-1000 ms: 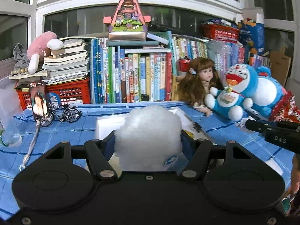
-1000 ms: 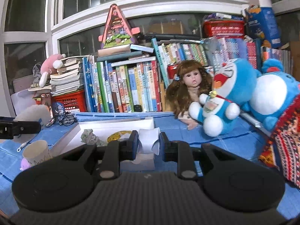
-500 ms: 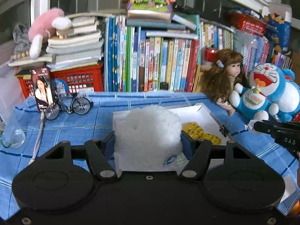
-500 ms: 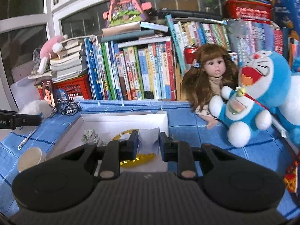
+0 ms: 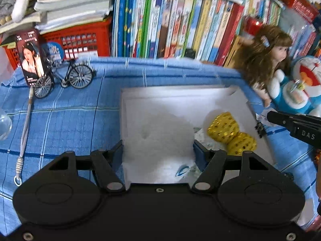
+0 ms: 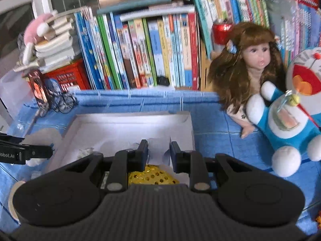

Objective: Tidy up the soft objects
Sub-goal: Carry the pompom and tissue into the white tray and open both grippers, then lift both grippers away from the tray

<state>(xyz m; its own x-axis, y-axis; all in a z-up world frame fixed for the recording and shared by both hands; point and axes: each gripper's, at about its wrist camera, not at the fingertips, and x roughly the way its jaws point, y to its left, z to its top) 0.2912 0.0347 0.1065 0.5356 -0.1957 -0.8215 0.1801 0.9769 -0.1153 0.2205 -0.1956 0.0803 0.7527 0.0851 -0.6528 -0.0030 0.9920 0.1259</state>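
Two grippers hang over the white box (image 5: 236, 100) on the blue-clothed counter (image 5: 70, 120). The left gripper (image 5: 158, 148) has its fingers (image 5: 117, 150) set about halfway apart, pressed on a white fluffy pom-pom (image 5: 160, 136) that fills the gap between them. Just right of those fingers a gold sequined bow (image 5: 230, 132) lies in the box. The right gripper (image 6: 159, 152) has its fingers (image 6: 143, 154) nearly closed, pinching a thin white wrapper (image 6: 158, 150) above the box, the bow below them.
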